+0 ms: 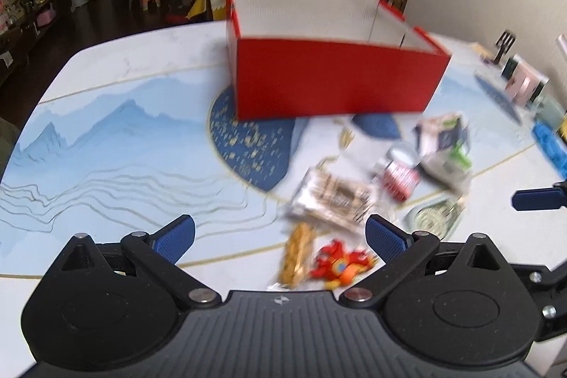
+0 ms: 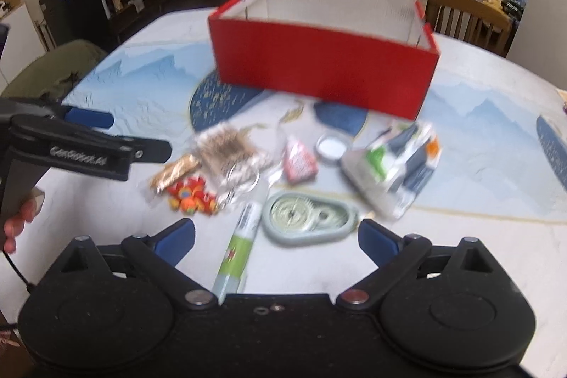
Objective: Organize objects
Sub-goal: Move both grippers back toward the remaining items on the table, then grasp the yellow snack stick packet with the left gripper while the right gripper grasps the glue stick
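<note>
Scattered small objects lie in a loose cluster on the pale table (image 2: 496, 165) with its printed blue mountain pattern, just in front of an open red cardboard box with a white inside (image 2: 326, 73), which stands at 12 o'clock in both views. Only the right wrist view shows the green-and-white glue stick tube (image 2: 235, 252) at 6 o'clock, pointing up toward the cluster, with the whole pale green oval tape dispenser (image 2: 308, 218) just beside it; the left wrist view catches only part of that dispenser at 4 o'clock. Around these lie a red and orange toy figure (image 2: 191, 197), a narrow golden snack wrapper (image 2: 173, 174), a clear packet of brown contents (image 2: 230, 154), a small red-labelled packet (image 2: 299, 162), a round white-topped tin (image 2: 331, 146) and a crumpled white, green and blue pouch (image 2: 393, 169) at 2 o'clock. Motion blur leaves their labels unreadable. The left gripper (image 1: 280, 238) hangs released above the toy and wrapper, jaws wide with nothing between the pads; the right gripper (image 2: 276, 236) is likewise released over the tube and dispenser. In the right view a hand (image 2: 21, 218) at 9 o'clock grips the left tool, whose black body carries white lettering too blurred to read. A wooden chair (image 2: 471, 20) stands behind the table at 1 o'clock.
</note>
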### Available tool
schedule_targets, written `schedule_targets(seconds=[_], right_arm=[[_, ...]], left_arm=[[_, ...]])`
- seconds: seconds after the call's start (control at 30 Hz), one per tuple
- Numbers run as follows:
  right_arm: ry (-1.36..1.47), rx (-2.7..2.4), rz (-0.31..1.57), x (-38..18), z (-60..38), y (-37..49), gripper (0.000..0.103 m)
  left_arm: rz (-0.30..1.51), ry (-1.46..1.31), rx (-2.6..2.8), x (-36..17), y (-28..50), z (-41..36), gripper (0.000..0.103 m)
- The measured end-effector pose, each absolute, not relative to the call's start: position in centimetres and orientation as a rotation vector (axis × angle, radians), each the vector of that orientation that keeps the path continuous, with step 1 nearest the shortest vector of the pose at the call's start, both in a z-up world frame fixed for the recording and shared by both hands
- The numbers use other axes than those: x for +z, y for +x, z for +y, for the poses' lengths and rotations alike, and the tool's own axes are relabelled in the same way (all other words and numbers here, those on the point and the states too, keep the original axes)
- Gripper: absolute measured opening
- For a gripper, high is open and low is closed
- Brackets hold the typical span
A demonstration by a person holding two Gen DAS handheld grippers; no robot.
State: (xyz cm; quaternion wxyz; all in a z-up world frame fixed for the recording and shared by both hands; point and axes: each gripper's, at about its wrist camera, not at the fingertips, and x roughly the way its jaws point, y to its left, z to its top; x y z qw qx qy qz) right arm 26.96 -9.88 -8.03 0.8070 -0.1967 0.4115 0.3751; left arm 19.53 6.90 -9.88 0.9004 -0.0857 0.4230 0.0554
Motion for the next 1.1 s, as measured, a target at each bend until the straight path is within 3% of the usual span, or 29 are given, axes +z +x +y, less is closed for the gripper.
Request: schedule_targets(seconds=[0.5, 1.1], right_arm=[[-0.528, 0.813, 0.922, -11.6, -7.9, 25.4, 0.093], [-0.573, 0.821, 0.955, -13.7, -7.1, 25.3, 0.071]], left_arm=[[0.942, -0.100, 0.162, -14.2, 21.1, 7.2, 0.103], [0.930, -0.049, 0.184, -14.8, 21.4, 6.8, 0.103]])
